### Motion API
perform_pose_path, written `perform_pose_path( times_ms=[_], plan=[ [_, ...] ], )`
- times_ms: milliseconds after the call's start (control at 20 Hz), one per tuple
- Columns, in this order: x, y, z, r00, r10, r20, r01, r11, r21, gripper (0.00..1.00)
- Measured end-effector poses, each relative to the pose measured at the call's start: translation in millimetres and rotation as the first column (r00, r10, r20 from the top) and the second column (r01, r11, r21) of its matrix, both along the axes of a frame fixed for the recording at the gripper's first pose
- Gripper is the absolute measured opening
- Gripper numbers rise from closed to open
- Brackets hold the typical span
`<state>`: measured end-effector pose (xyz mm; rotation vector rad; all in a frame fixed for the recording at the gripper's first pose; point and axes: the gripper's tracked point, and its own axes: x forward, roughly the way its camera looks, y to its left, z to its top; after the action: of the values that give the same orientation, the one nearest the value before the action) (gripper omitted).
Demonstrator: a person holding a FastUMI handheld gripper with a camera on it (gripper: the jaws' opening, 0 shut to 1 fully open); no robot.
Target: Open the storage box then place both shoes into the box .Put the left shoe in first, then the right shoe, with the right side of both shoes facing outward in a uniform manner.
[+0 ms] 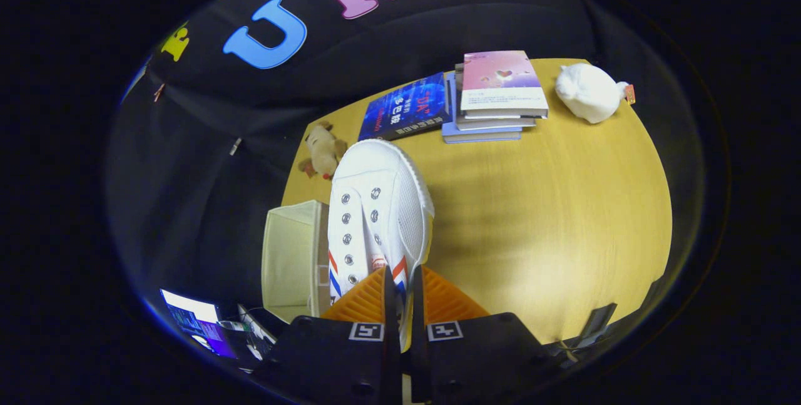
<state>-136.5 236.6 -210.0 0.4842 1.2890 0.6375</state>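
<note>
**Shoe lifted, box lying to its left**

Shoe (378, 211) is hanging off your gripper (400, 295), whose fingers are pinching nearly closed on its heel rim. Its long axis is running straight ahead of the fingers, toe pointing toward the books (494, 95). The open storage box (291, 258) is sitting just left of the shoe, below it, so you are likely needing a leftward carry.
</note>
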Motion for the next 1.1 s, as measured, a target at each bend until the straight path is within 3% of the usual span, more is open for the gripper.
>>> perform_pose_path(
  times_ms=[250,550,850,1100],
  plan=[
    [-30,64,36,0.999,0.046,-0.014,-0.046,0.999,0.019,0.1],
    [-74,142,43,0.993,0.095,-0.063,-0.094,0.995,0.018,0.1],
    [-95,171,3,0.985,0.16,-0.057,-0.167,0.974,-0.151,0.11],
    [-91,189,4,0.99,0.126,-0.065,-0.132,0.985,-0.107,0.85]
  ],
)
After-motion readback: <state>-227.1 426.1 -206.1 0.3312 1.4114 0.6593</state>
